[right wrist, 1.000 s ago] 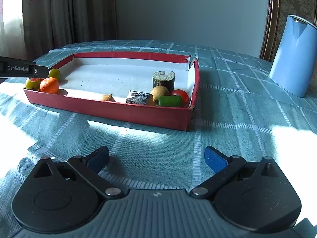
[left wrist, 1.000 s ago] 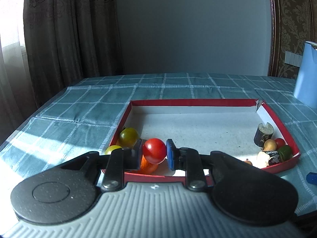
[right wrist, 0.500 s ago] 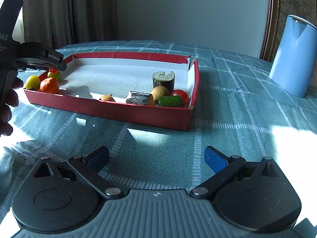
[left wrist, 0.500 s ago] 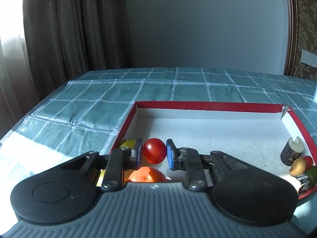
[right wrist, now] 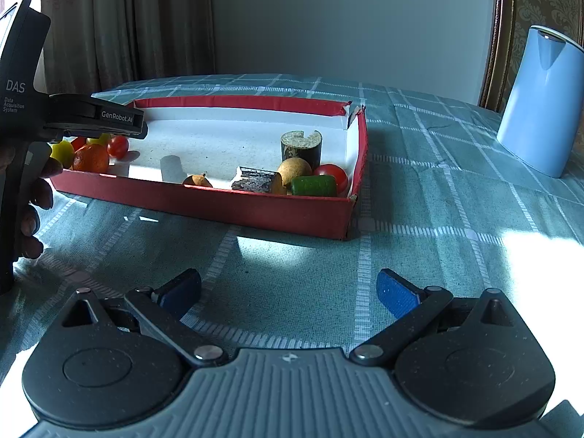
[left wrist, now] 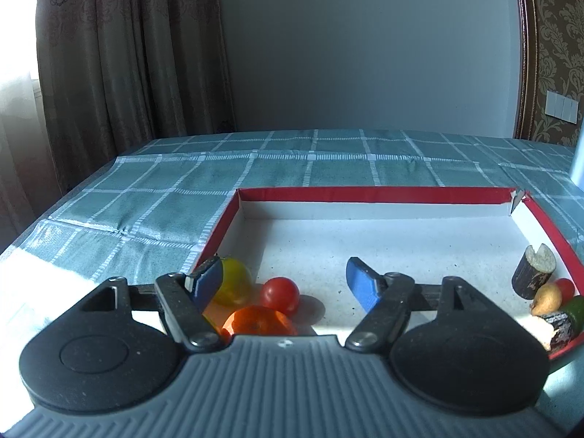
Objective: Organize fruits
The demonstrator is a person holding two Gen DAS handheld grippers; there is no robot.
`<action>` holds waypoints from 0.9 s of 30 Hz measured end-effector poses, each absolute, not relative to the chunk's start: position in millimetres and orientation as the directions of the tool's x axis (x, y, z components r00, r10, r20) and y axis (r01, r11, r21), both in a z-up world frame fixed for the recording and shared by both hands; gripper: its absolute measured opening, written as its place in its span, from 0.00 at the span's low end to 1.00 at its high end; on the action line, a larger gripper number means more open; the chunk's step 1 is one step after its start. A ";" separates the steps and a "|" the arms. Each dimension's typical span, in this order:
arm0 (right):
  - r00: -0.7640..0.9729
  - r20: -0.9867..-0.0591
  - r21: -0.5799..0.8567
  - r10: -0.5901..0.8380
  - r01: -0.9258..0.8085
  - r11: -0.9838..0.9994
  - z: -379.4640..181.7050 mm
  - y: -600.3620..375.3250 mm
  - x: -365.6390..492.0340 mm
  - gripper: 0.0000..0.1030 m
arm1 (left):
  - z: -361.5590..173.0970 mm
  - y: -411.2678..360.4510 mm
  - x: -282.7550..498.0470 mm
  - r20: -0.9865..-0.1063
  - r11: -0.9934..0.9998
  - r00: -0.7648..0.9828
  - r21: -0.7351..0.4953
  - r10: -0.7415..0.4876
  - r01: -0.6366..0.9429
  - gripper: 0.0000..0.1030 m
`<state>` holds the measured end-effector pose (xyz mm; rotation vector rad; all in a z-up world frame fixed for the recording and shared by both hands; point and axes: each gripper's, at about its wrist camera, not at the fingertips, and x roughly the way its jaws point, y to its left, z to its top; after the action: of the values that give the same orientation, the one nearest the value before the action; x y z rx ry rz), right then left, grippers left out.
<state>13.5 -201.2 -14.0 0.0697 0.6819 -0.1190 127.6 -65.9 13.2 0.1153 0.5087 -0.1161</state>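
Blue-padded fingers (left wrist: 210,283) of the left gripper (left wrist: 284,283) are spreading apart, touching nothing; a red cherry tomato (left wrist: 280,295) sits loose between them on the white floor of a red tray (left wrist: 372,195), beside an orange (left wrist: 259,323) and a yellow fruit (left wrist: 233,281). In the right wrist view, the right gripper (right wrist: 288,292) hangs wide open and empty over the checked tablecloth (right wrist: 438,197), near the tray's front wall.

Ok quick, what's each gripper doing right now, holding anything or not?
Left gripper: jaws opening, nothing gripped; the red cherry tomato lies free in the red tray between them.
Right gripper: jaws open, empty, over the tablecloth.
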 end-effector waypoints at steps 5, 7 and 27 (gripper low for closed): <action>0.772 -0.630 0.024 -0.087 0.132 0.991 -13.4 -201.1 13.5 1.00 | 30.0 -62.3 91.8 -0.422 0.988 0.903 0.080 -0.084 0.129 0.90; 0.773 -0.629 0.024 -0.087 0.131 0.991 -13.0 -200.9 13.4 1.00 | 35.8 -60.6 76.5 -0.401 0.989 0.912 0.084 -0.081 0.125 1.00; 0.831 -0.550 0.022 -0.082 0.112 0.993 2.4 -172.0 11.6 1.00 | 42.5 -30.7 23.7 -0.423 0.995 0.905 0.057 -0.049 0.081 1.00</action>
<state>11.6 -172.0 2.4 0.0538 0.5803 -0.1030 23.7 -30.7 42.5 0.0739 0.4347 -0.0670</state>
